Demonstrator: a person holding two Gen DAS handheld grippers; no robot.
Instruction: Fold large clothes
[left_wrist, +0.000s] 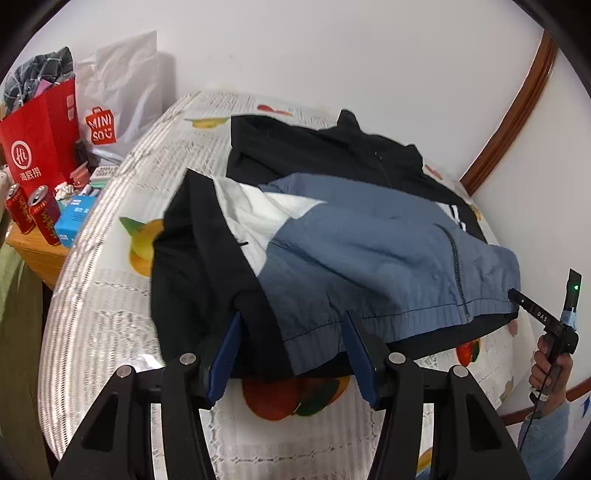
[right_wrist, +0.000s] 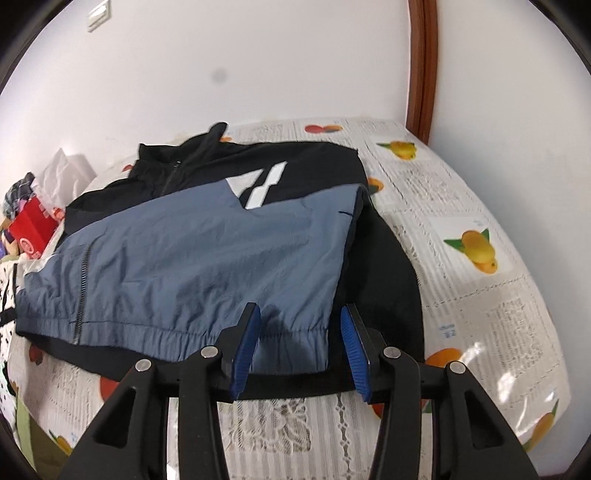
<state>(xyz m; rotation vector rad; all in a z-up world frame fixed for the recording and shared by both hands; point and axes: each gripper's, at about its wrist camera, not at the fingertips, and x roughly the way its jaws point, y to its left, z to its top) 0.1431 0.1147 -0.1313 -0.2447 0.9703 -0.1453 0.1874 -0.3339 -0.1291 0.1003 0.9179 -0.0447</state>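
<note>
A black, blue and white zip jacket (left_wrist: 369, 240) lies flat on the table with its collar at the far side and both sleeves folded in over the body. It also shows in the right wrist view (right_wrist: 207, 251). My left gripper (left_wrist: 291, 325) is open, its blue pads straddling the left end of the hem. My right gripper (right_wrist: 299, 325) is open at the right end of the hem, by the folded black sleeve (right_wrist: 380, 266). The right gripper also shows in the left wrist view (left_wrist: 517, 295), touching the hem's right corner.
The table has a fruit-print plastic cloth (right_wrist: 480, 258). A side table at the left holds a red bag (left_wrist: 37, 140), a white Miniso bag (left_wrist: 110, 110), two red cans (left_wrist: 33, 212) and blue boxes (left_wrist: 74, 221). A wall stands close behind.
</note>
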